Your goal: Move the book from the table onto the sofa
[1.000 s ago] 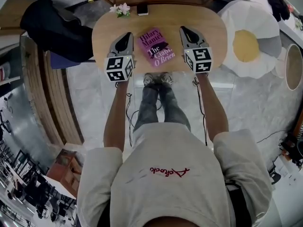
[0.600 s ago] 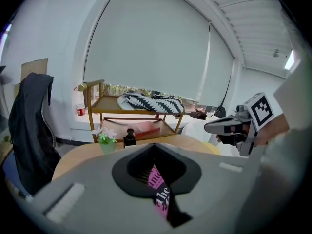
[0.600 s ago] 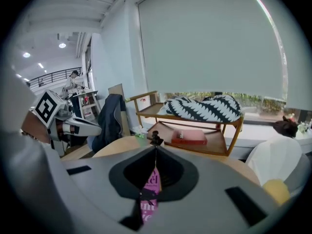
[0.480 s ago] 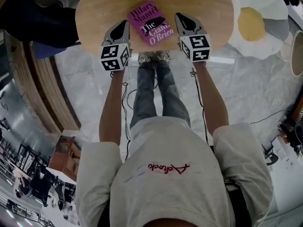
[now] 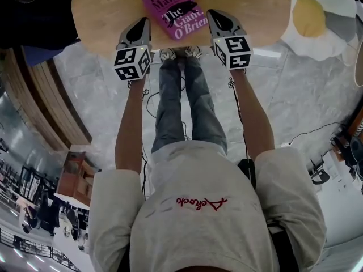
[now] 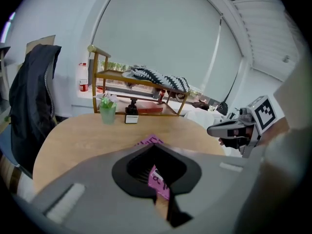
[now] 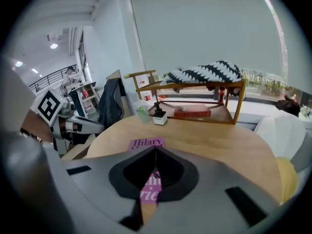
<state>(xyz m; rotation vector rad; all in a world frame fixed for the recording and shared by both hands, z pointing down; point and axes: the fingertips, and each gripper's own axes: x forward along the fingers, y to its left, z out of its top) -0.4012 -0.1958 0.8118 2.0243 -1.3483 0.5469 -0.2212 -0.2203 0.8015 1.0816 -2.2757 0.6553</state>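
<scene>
A magenta paperback book (image 5: 174,10) lies flat on the oval wooden table (image 5: 108,16), near its front edge. My left gripper (image 5: 142,24) hangs just left of the book and my right gripper (image 5: 215,16) just right of it, both over the table edge and pointing forward and down. Both are shut with nothing between the jaws. In the left gripper view the book (image 6: 150,141) shows past the closed left gripper (image 6: 155,147), with the right gripper (image 6: 233,129) off to the side. In the right gripper view the book (image 7: 146,143) lies straight ahead of the closed right gripper (image 7: 156,148).
A white and yellow egg-shaped cushion (image 5: 317,16) lies on the floor right of the table. At the table's far side stand a green cup of flowers (image 6: 107,112), a small black and white stand (image 6: 130,116) and a wooden rack (image 6: 141,82) with a striped cushion. A dark jacket (image 6: 29,96) hangs left.
Both grippers have come down toward the table and now sit closer beside the book. The table has slid toward the top of the head view. The jaws stayed shut.
</scene>
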